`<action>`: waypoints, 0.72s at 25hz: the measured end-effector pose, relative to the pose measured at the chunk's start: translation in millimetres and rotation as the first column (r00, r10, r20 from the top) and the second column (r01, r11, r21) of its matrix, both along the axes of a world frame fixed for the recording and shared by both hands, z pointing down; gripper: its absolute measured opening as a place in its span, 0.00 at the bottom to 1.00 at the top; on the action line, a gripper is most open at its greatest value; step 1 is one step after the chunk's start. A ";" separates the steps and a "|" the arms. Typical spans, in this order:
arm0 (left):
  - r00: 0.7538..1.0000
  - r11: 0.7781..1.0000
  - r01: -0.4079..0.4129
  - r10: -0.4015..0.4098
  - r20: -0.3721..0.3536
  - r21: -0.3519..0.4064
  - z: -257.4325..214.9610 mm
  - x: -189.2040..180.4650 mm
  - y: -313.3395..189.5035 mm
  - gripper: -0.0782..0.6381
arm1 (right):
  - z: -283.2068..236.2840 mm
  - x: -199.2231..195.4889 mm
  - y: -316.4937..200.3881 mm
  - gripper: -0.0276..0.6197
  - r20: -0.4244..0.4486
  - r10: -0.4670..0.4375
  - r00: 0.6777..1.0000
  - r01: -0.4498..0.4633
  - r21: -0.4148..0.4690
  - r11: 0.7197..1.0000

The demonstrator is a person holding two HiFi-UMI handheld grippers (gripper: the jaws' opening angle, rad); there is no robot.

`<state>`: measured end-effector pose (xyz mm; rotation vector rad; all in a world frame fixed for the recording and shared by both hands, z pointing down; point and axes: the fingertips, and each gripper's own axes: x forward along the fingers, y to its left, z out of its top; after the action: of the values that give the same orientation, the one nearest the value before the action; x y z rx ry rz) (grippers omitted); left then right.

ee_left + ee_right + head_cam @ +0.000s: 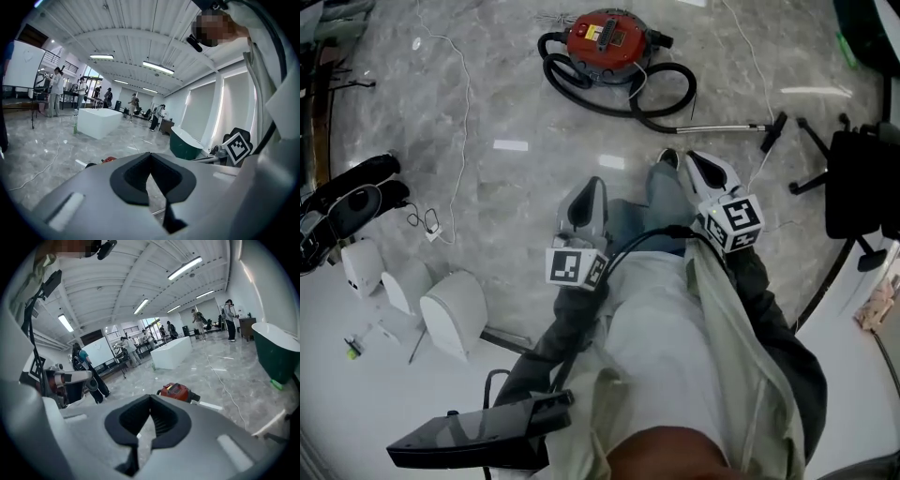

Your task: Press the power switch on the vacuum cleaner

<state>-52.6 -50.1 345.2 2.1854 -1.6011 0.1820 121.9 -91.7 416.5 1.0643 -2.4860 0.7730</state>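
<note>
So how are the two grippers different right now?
The right gripper is held further forward than the left gripper. The right gripper view shows the red vacuum cleaner clearly beyond its jaws; the left gripper view shows only a red sliver of it. Both have jaws shut, holding nothing.

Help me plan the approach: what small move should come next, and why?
Probably step forward and bring the right gripper toward the red round vacuum cleaner. It lies well ahead on the grey marble floor, out of reach, while it and the left gripper hang by the person's legs, jaws together, empty.
</note>
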 end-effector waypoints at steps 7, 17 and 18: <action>0.999 0.994 0.031 -0.026 -0.047 0.109 -31.9 -45.4 78.5 0.11 | -43.2 -38.6 74.5 0.05 -0.035 0.014 0.999 -0.010 0.102 0.995; 1.000 0.977 -0.013 0.017 -0.016 0.214 -60.2 -103.9 210.7 0.11 | -84.0 -114.4 213.4 0.05 -0.013 0.041 0.999 -0.038 0.196 0.980; 0.999 0.978 -0.034 0.038 -0.019 0.207 -61.0 -99.7 216.4 0.11 | -84.6 -117.0 220.2 0.05 -0.007 0.042 0.999 -0.040 0.189 0.981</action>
<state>-152.4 166.3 284.2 2.3635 -1.6326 0.0002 5.0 128.6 331.9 1.1831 -2.5757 0.5485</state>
